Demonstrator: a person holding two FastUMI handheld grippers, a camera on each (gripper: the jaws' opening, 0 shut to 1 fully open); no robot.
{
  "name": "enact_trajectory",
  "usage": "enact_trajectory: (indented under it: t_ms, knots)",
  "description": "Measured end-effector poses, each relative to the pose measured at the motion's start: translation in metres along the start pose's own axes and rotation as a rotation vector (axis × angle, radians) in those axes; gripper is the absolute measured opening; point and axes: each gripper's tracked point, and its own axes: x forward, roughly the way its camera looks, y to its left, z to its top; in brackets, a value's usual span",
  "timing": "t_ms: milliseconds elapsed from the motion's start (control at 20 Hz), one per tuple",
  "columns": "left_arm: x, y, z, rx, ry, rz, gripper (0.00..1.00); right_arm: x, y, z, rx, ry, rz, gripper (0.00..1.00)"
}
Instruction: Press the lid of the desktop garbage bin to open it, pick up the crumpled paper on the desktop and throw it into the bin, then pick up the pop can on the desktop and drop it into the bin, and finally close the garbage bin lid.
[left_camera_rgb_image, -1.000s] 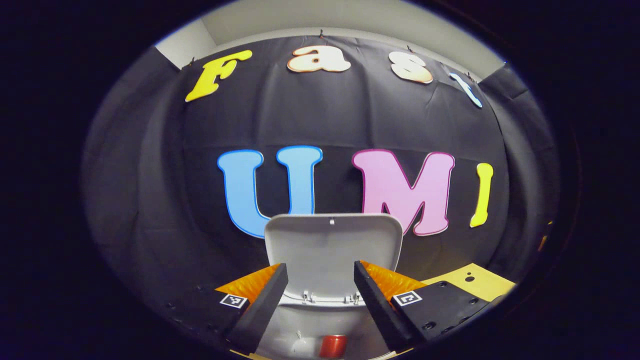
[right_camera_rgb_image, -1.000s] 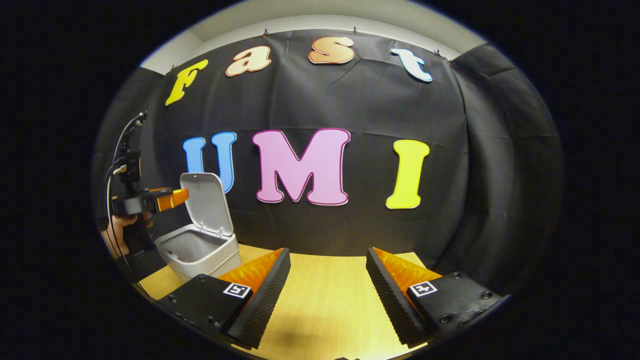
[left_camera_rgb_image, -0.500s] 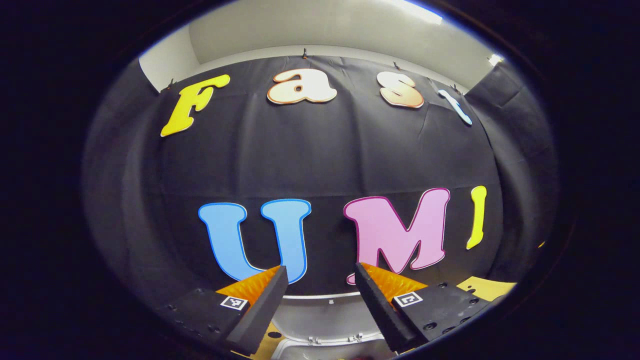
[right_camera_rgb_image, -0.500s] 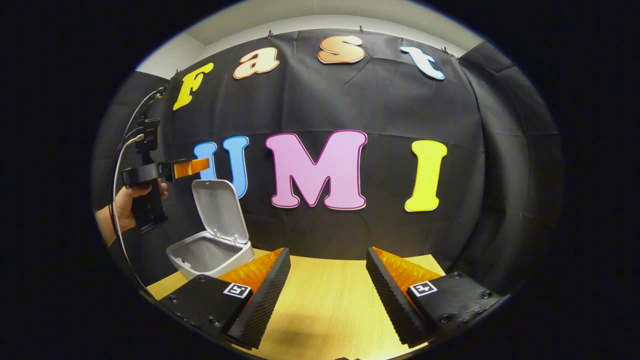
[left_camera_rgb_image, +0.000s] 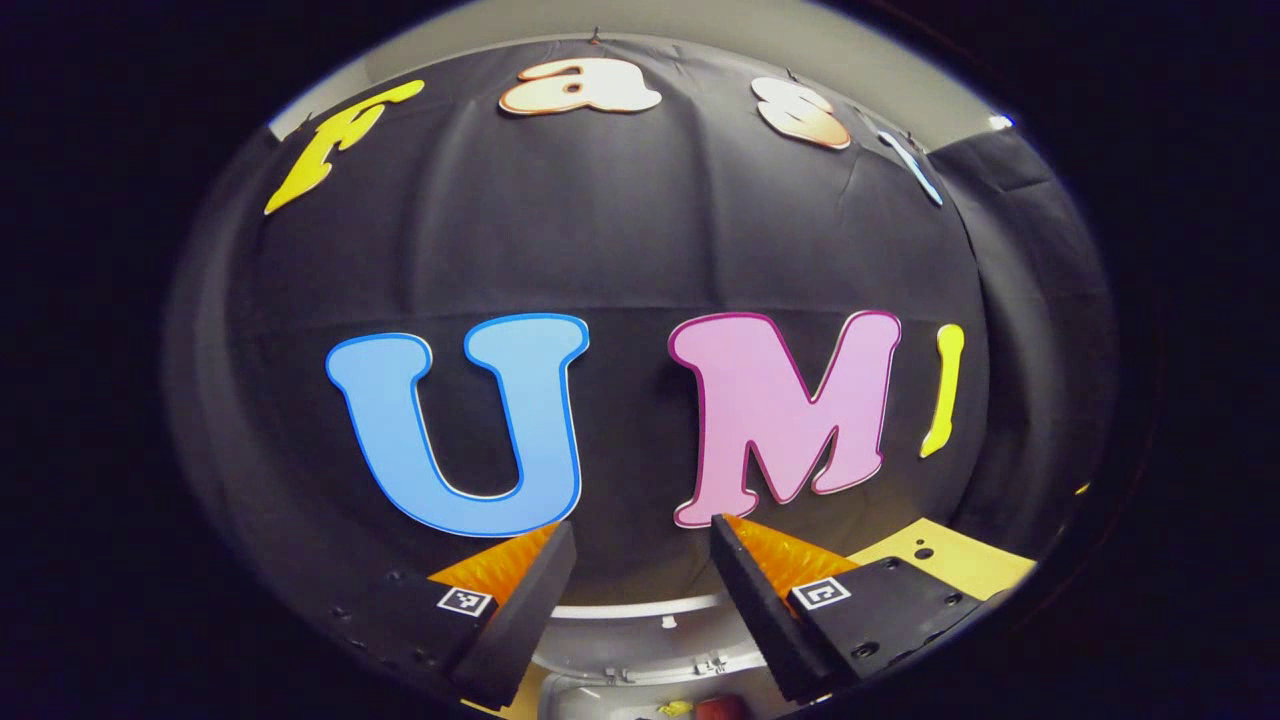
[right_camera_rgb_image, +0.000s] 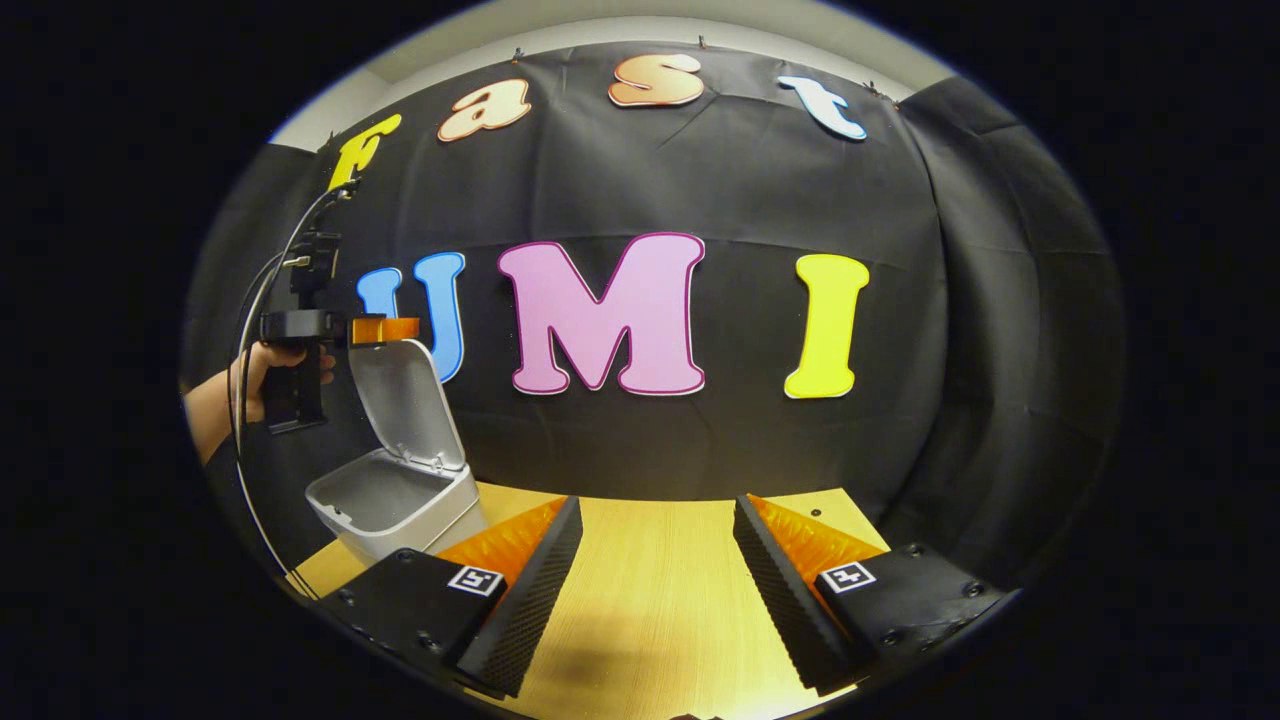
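In the right gripper view, the left gripper (right_camera_rgb_image: 385, 329) is held by a hand (right_camera_rgb_image: 262, 368) just at the top edge of the raised lid (right_camera_rgb_image: 400, 405) of the bin (right_camera_rgb_image: 395, 503), which stands open at the table's (right_camera_rgb_image: 650, 610) left end. In the left gripper view, its fingers are seen parted with nothing between them, above the lid's rim (left_camera_rgb_image: 640, 608); a red can (left_camera_rgb_image: 712, 708) is glimpsed inside the bin below. The right gripper (right_camera_rgb_image: 650, 590) is held spread and empty over the bare table, well apart from the bin.
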Motion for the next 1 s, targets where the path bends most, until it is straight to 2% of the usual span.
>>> enact_trajectory:
  t_ms: [150,350,600,700,850,1000]
  knots:
    - [-0.023,-0.005,-0.017,-0.036,0.073,-0.003,0.93,0.000,0.004,0.001,0.009,-0.007,0.003,0.98]
    - [-0.061,-0.010,-0.037,-0.047,0.104,0.014,0.95,-0.006,0.010,0.006,0.010,-0.019,0.012,0.98]
    - [-0.109,-0.020,-0.081,-0.027,0.080,0.063,0.95,-0.020,0.023,0.000,0.011,-0.012,0.010,0.98]
    - [-0.123,-0.024,-0.108,-0.028,0.064,0.073,0.95,-0.029,0.026,-0.001,0.005,-0.012,0.005,0.98]
    - [-0.136,-0.029,-0.153,-0.054,0.133,0.086,0.94,-0.040,0.027,-0.008,-0.002,0.001,-0.008,0.98]
    - [-0.146,-0.033,-0.177,-0.005,0.137,0.101,0.96,-0.050,0.029,-0.015,0.002,0.016,-0.022,0.98]
